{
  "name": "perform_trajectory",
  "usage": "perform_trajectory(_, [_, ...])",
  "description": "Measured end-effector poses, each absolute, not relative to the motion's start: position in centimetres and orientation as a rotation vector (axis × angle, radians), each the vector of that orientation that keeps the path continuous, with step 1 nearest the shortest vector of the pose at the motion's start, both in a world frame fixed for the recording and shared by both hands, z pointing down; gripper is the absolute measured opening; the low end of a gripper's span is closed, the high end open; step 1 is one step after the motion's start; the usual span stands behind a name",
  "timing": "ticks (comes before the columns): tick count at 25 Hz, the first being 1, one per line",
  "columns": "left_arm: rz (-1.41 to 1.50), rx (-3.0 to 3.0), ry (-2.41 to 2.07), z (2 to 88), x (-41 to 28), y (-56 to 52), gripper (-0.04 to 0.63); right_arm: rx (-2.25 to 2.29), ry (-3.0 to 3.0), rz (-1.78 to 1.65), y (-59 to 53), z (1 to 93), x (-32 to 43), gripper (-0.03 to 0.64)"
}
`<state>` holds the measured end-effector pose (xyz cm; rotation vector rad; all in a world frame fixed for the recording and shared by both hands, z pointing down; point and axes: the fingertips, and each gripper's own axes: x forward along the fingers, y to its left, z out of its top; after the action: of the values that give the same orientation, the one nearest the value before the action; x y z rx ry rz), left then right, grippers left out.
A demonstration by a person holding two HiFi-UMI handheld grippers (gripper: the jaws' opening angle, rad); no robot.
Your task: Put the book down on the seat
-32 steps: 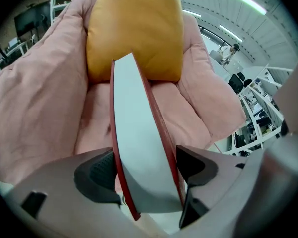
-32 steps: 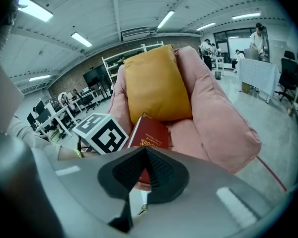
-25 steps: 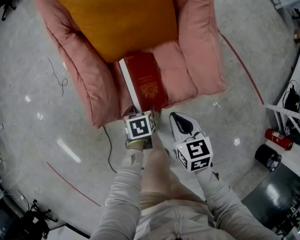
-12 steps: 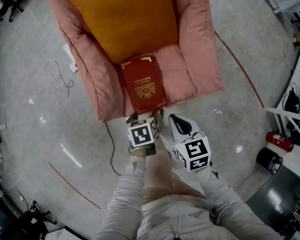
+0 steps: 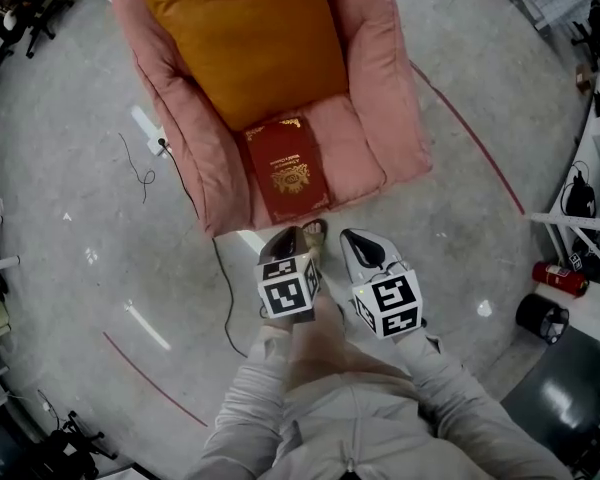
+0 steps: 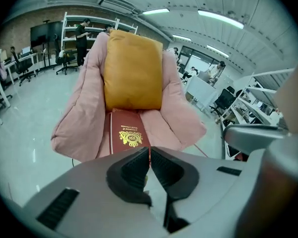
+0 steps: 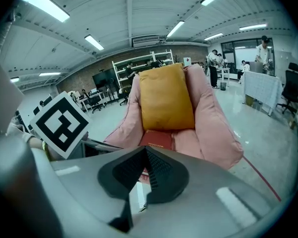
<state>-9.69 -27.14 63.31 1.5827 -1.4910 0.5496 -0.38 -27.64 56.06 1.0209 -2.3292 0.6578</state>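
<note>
A dark red book with a gold emblem lies flat on the seat of the pink armchair, its far end against the orange cushion. My left gripper hangs over the floor just in front of the chair, clear of the book. Its jaws are closing and meet with nothing between them. The left gripper view shows the book beyond the left gripper. My right gripper is beside it, shut and empty. In the right gripper view the book lies past the right gripper.
A thin cable runs over the floor from a white power strip left of the chair. A red fire extinguisher and a black bin sit by shelving at the right. People stand far off in the room.
The book, tilted on its edge in my left gripper a second ago, now lies flat on the seat. The left gripper has let go, drawn back from the chair and shut.
</note>
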Motion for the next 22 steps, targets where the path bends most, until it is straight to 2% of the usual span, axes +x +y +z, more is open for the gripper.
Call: perform_trajectory(22, [0.496, 1.693, -1.487, 53.9, -9.5, -19.3, 0.006, 0.986, -2.391, 0.559, -21.1, 50.7, 0.9, 0.000])
